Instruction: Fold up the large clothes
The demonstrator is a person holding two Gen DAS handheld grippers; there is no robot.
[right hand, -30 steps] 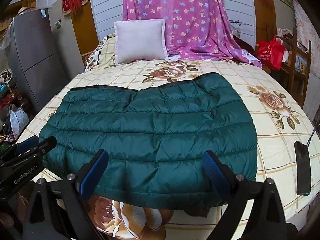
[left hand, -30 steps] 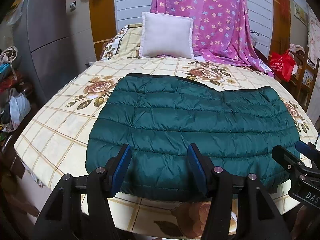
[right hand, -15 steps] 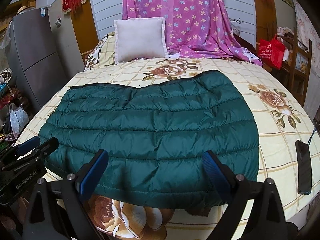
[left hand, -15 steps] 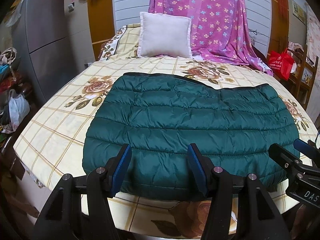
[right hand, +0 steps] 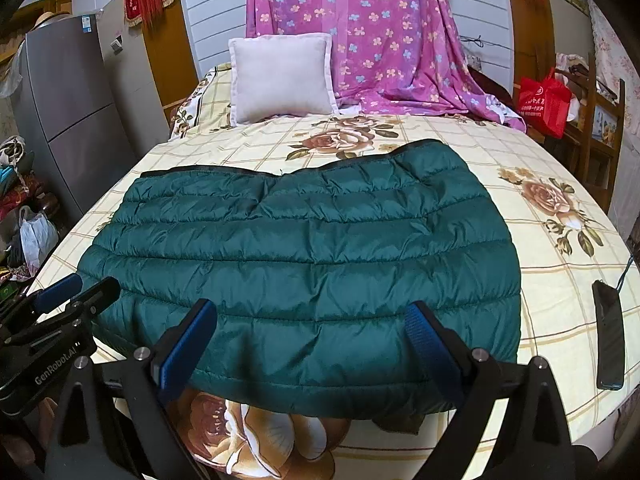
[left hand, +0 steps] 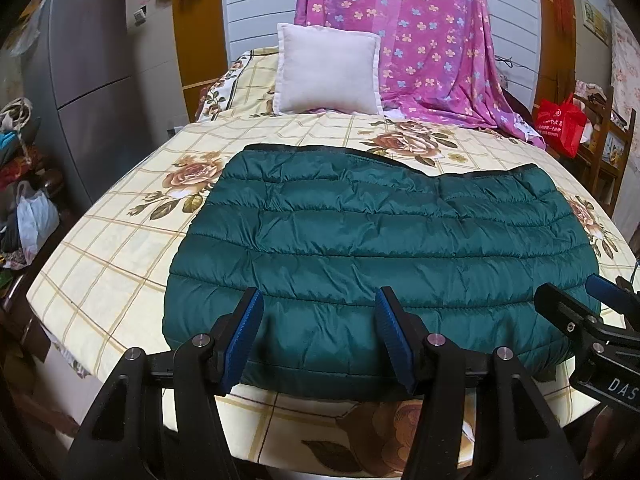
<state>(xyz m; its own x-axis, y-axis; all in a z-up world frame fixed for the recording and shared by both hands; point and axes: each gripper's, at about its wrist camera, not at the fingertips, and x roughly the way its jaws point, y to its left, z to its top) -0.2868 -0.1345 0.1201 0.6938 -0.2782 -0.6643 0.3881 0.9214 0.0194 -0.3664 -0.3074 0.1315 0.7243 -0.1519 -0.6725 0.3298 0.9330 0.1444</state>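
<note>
Both grippers edged back, left gripper [left hand: 318, 338] spread, green jacket [left hand: 380, 256] folded

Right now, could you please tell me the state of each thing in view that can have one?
Green down jacket: folded, lying flat on the bed, ungripped.
Left gripper: open, empty, above the jacket's near edge.
Right gripper: open, empty, above the jacket's near edge.
Phone: lying flat on the bedsheet, cable attached.
White pillow: upright against the headboard end.
Pink floral sheet: hanging, draped.
</note>
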